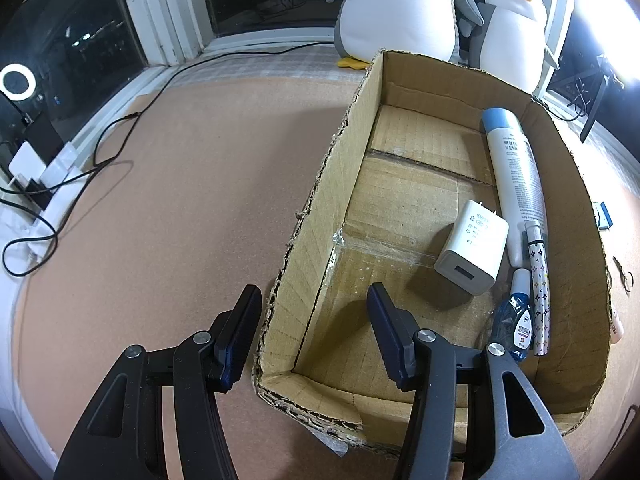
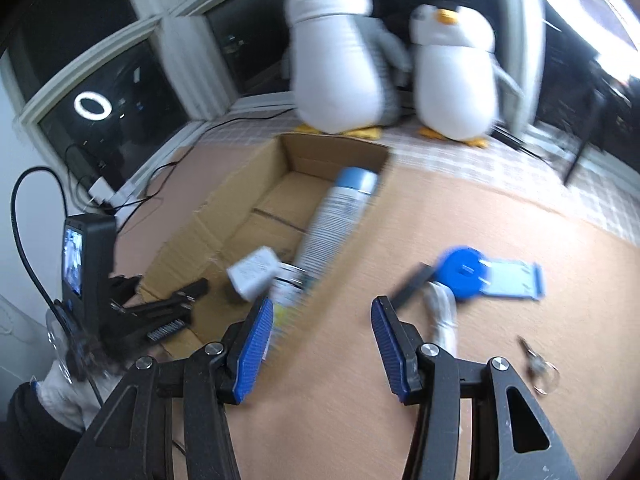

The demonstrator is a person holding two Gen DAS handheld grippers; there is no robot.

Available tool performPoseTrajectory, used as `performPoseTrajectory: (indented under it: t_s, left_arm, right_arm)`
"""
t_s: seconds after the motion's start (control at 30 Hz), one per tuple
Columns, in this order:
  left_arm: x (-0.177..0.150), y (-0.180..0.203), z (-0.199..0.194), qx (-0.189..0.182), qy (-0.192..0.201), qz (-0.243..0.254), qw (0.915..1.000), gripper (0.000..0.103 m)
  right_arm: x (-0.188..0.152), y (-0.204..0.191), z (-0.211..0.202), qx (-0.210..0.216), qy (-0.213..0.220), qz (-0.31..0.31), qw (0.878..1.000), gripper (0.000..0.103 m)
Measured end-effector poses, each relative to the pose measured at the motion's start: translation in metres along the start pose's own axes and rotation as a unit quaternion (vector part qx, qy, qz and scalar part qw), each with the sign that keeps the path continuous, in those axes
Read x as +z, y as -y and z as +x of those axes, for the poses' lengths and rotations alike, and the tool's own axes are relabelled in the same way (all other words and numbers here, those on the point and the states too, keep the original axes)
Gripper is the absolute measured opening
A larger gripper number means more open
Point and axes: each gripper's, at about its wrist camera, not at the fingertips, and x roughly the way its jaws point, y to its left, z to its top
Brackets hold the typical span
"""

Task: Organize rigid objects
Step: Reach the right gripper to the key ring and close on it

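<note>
**Both grippers spread and empty beside the carton**

Nearest the left wrist camera, the left gripper [image 1: 312,320] is seen with its dark blue pads spread on either side of the left wall of the open brown corrugated cardboard box [image 1: 316,184]; neither pad is seen pressing on that wall. The right gripper [image 2: 322,334] is held over the pinkish-brown cork-like table top [image 2: 460,216], its bright blue pads apart with nothing between them; much of this view is blurred.

Behind the box, two white-and-grey plush penguins [image 2: 336,52] are stood against the dark window.

Inside the box, along its right wall, a long white spray can with a blue cap [image 1: 514,176] is laid flat. A white square plug-in charger [image 1: 472,252] is set just beside it, toward the box's middle. A white patterned pen [image 1: 538,288] and a small blue-tinted bottle [image 1: 516,320] are laid side by side at the can's near end.

Outside the box, on the table, a round blue object on a light blue card [image 2: 488,276], a white crumpled tube [image 2: 444,312] and a small metal key ring [image 2: 540,368] are seen.
</note>
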Motion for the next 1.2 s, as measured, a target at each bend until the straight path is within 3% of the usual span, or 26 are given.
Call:
performPoseTrajectory:
  t_s: [0.33, 0.53, 0.7, 1.2]
  left_arm:
    - [0.001, 0.000, 0.000, 0.004, -0.001, 0.002, 1.0000, 0.054]
    - [0.001, 0.000, -0.001, 0.005, -0.001, 0.003, 1.0000, 0.054]
    - [0.001, 0.000, -0.001, 0.007, -0.002, 0.004, 1.0000, 0.054]
    - [0.002, 0.000, -0.001, 0.009, -0.002, 0.006, 0.9999, 0.054]
  right_arm:
    - [-0.036, 0.101, -0.036, -0.066, 0.001, 0.081, 0.994, 0.047]
    - [-0.049, 0.138, -0.035, -0.096, -0.013, 0.101, 0.990, 0.045]
    - [-0.053, 0.150, -0.020, -0.093, -0.036, 0.099, 0.990, 0.036]
    - [-0.053, 0.163, 0.000, -0.076, -0.051, 0.112, 0.990, 0.028]
